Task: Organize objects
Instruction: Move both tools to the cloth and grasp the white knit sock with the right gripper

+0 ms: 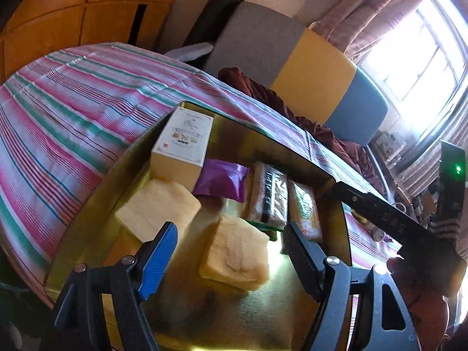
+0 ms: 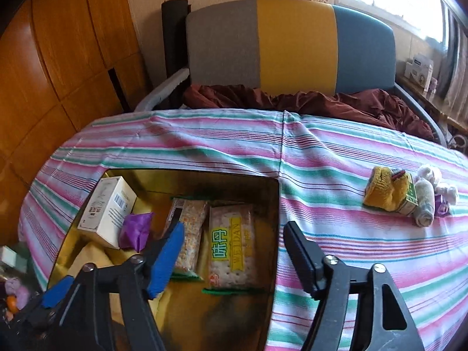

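Gold box sits on the striped cloth; the left gripper hovers spread over a yellow sponge inside. Right wrist view: right gripper spread, empty, cracker packet at 12 o'clock, knitted pile at 2.

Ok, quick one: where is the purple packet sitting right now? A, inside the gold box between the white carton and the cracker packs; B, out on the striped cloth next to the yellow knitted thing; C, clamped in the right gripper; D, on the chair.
A: the purple packet lies inside the gold box, between the white carton and the cracker packs.
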